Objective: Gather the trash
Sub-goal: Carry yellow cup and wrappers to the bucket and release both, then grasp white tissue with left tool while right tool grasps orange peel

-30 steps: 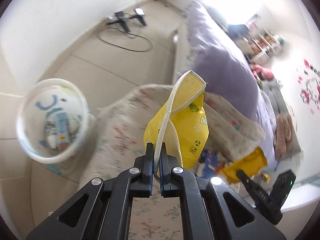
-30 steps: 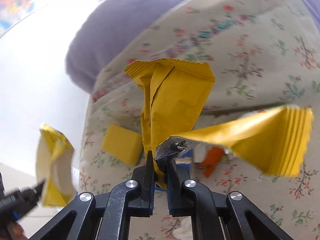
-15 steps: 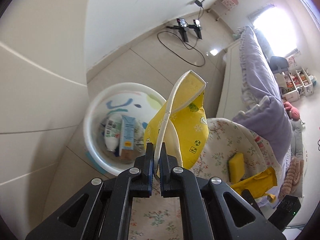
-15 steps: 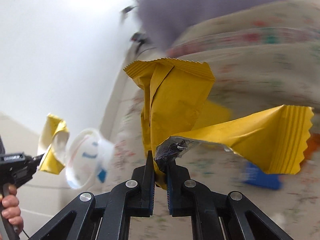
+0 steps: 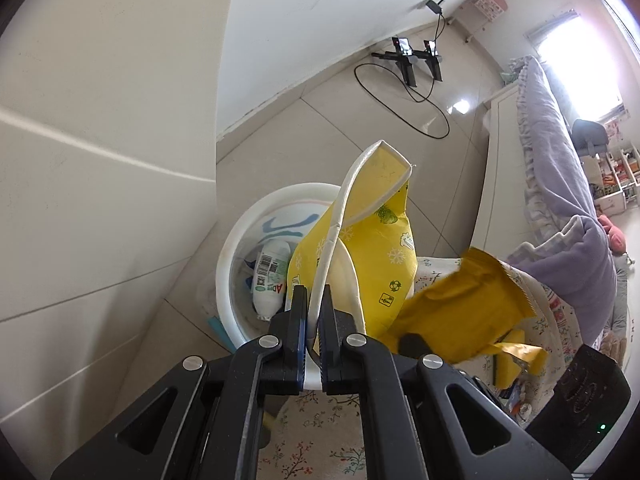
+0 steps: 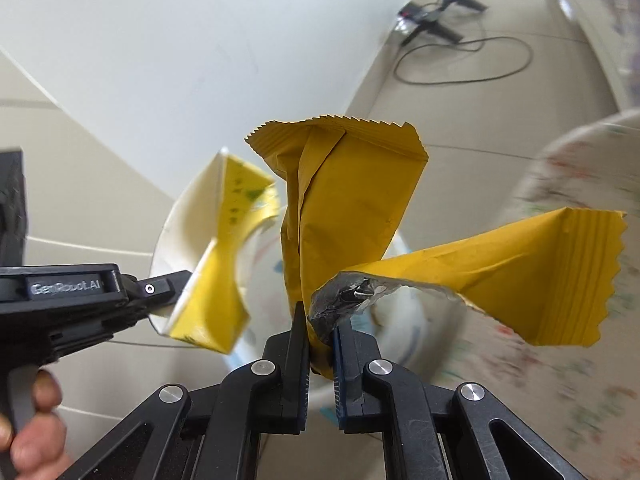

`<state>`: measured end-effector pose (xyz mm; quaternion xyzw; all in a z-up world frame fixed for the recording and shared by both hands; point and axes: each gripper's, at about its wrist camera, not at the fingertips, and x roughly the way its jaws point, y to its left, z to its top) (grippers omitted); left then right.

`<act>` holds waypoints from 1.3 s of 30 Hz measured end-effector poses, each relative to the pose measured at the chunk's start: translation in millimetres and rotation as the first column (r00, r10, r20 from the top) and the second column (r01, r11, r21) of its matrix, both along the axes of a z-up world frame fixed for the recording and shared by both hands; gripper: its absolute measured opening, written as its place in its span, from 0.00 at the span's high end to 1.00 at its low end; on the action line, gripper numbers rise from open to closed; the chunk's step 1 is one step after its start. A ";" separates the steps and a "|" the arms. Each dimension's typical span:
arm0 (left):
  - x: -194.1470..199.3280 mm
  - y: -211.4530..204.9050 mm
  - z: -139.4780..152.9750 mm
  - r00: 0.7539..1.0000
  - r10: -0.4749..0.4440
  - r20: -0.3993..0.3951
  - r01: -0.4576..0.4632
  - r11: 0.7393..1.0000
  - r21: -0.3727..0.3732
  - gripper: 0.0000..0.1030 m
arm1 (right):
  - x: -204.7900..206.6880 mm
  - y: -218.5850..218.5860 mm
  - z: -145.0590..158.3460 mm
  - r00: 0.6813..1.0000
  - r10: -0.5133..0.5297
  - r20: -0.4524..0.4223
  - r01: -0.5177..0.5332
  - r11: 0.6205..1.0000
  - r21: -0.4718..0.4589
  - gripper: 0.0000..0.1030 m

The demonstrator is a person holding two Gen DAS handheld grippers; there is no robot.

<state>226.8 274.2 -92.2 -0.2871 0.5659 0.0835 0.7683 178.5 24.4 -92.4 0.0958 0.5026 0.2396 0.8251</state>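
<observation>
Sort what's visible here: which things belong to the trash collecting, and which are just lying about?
Job: yellow carton in left claw; torn yellow wrapper in right claw; white bin holding a bottle.
Lying about: black stand and cable; purple blanket.

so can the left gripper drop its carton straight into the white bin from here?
Probably yes. The left gripper holds the yellow carton over the open white bin; only the bottle lies inside.

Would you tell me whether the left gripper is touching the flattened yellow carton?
Touching: the left wrist view shows the left gripper shut on the yellow carton's white edge.
</observation>
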 end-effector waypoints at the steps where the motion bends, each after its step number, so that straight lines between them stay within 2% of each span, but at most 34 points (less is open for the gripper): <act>1: 0.5 1.2 -1.3 1.000 0.000 -0.003 0.000 1.000 0.002 0.95 | 3.9 11.8 -5.3 1.000 0.016 -0.006 -0.016 1.000 -0.018 0.92; 4: 1.8 4.6 -4.4 1.000 0.001 -0.008 -0.001 1.000 0.011 0.95 | 7.2 26.5 -16.1 0.999 0.040 -0.018 -0.041 0.997 -0.062 0.92; 7: 2.2 10.0 -8.8 1.000 0.026 -0.013 -0.026 1.000 -0.016 0.93 | 8.0 34.2 -22.2 0.998 0.056 -0.024 -0.057 0.996 -0.072 0.90; 8: 2.0 10.4 -10.7 0.999 0.032 -0.018 -0.033 0.999 -0.030 0.90 | 7.9 39.8 -25.0 0.998 0.060 -0.027 -0.062 0.995 -0.074 0.88; 10: 0.8 11.7 -12.8 0.999 0.042 -0.020 -0.043 0.998 -0.053 0.76 | 8.3 43.8 -30.5 0.997 0.073 -0.040 -0.076 0.994 -0.076 0.84; 11: -0.2 12.5 -12.3 0.999 0.050 -0.015 -0.051 0.997 -0.059 0.71 | 8.2 43.4 -32.6 0.996 0.073 -0.052 -0.077 0.994 -0.074 0.75; 12: -1.1 13.2 -10.5 0.998 0.059 -0.007 -0.059 0.997 -0.058 0.71 | 8.1 41.7 -34.0 0.996 0.067 -0.061 -0.071 0.995 -0.070 0.64; 14: -2.4 13.8 -6.2 0.998 0.067 0.007 -0.067 0.997 -0.050 0.71 | 5.0 36.9 -32.6 0.997 0.048 -0.054 -0.052 0.996 -0.073 0.55; 19: -4.8 8.8 -0.5 0.998 0.062 0.019 -0.061 0.997 -0.057 0.71 | -3.0 20.9 -25.3 0.999 0.032 -0.033 -0.035 0.996 -0.085 0.54; 24: -4.8 -11.9 17.0 0.997 0.015 0.070 -0.013 0.999 -0.034 0.71 | -13.4 -13.9 -4.7 1.000 -0.004 -0.013 0.003 0.998 -0.070 0.54; 28: -0.2 -45.6 29.6 0.992 -0.078 0.102 0.079 0.997 -0.001 0.71 | -25.6 -53.3 15.9 0.999 -0.034 0.006 0.034 0.996 -0.079 0.54; 35: 4.6 -115.1 37.3 0.966 -0.224 0.129 0.227 0.974 -0.013 0.71 | -49.1 -147.5 64.8 0.990 -0.135 0.042 0.140 0.980 -0.139 0.50; 37: 5.8 -137.4 40.2 0.954 -0.270 0.134 0.271 0.963 0.008 0.71 | -58.4 -180.2 78.6 0.982 -0.180 0.053 0.186 0.970 -0.156 0.48; 39: 6.5 -161.2 40.0 0.939 -0.317 0.131 0.315 0.948 0.030 0.71 | -70.3 -215.5 89.5 0.969 -0.237 0.070 0.245 0.956 -0.161 0.41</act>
